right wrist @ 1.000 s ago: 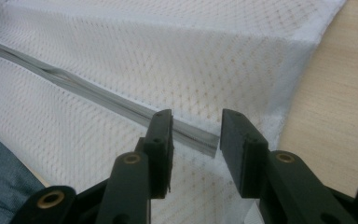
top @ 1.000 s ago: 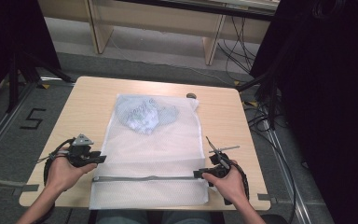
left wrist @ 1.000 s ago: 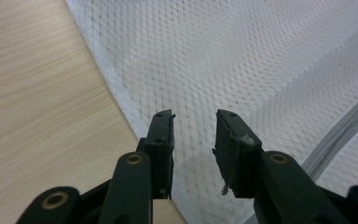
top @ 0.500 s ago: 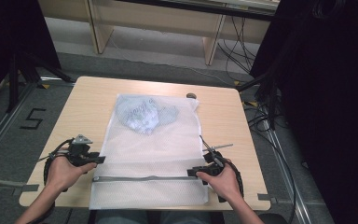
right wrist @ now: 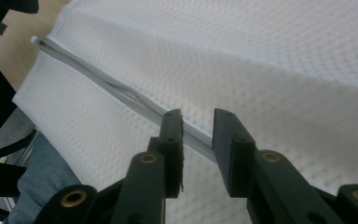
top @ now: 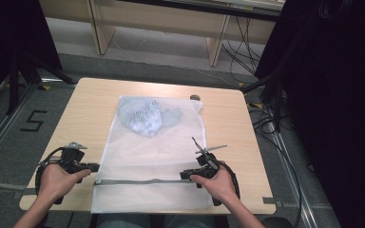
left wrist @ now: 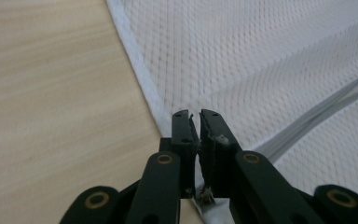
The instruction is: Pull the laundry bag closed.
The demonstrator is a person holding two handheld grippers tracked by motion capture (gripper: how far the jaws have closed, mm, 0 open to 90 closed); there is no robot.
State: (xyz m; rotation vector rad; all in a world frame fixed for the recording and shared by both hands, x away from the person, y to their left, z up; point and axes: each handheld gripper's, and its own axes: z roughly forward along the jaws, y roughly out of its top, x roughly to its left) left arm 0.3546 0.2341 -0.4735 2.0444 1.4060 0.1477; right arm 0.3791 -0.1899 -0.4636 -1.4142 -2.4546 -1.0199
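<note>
Two hands are coming up from the bottom of the high view, each wrapped around a tool at the near end of a white mesh laundry bag (top: 154, 156) that is lying flat on the wooden table (top: 90, 102). The left hand (top: 57, 179) is resting near the table's left edge, its left tool (top: 94, 167) pointing level toward the bag's left border, by the end of the grey zipper (top: 138, 181). The right hand (top: 221, 183) is sitting at the bag's right side, its right tool (top: 184, 175) aimed leftward at the zipper's other end. A bluish garment (top: 145, 116) is showing through the mesh at the far end.

In the left gripper view, the left tool (left wrist: 195, 114) is reaching over the bag's white hem (left wrist: 142, 77), its jaws having just been closing and now pinching the hem between them.

In the right gripper view, the right tool (right wrist: 197, 115) is hovering over the zipper (right wrist: 121, 95); its jaws have just been closing, yet a gap remains, with the zipper running between them, unpressed. The person's trouser leg (right wrist: 46, 177) is showing below the table edge.
</note>
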